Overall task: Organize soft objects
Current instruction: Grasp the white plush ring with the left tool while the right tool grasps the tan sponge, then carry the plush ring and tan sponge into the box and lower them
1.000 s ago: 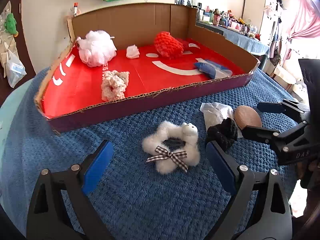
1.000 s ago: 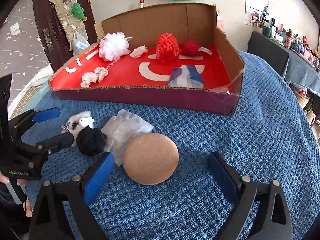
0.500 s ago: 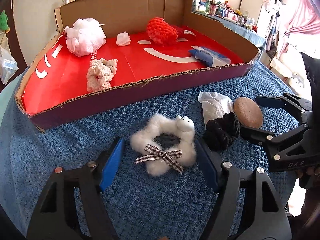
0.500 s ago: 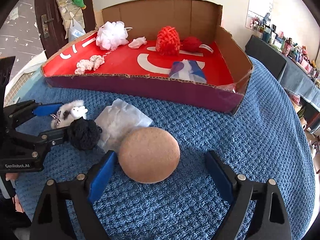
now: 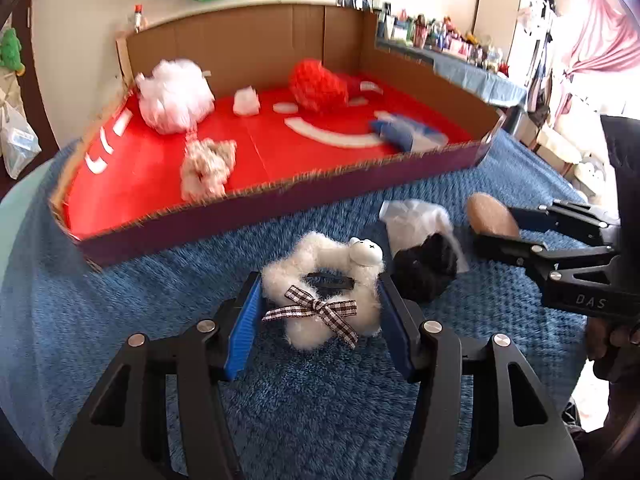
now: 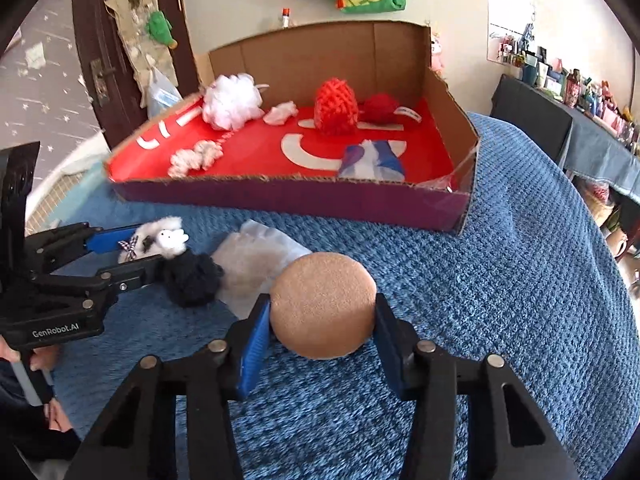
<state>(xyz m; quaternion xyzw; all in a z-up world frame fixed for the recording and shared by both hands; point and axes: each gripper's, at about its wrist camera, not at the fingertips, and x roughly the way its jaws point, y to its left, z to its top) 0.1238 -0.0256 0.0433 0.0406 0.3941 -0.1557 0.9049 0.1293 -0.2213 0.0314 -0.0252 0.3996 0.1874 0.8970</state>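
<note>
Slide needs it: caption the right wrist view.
Right gripper closing on tan sponge before cardboard tray.

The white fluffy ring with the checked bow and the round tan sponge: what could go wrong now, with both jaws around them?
1. The left gripper is closing on the white fluffy ring with the checked bow; the black knitted scrunchie lies right beside one finger and may snag.
2. The right gripper is closing on the round tan sponge, which overlaps the clear plastic packet; lifting could drag it.
</note>
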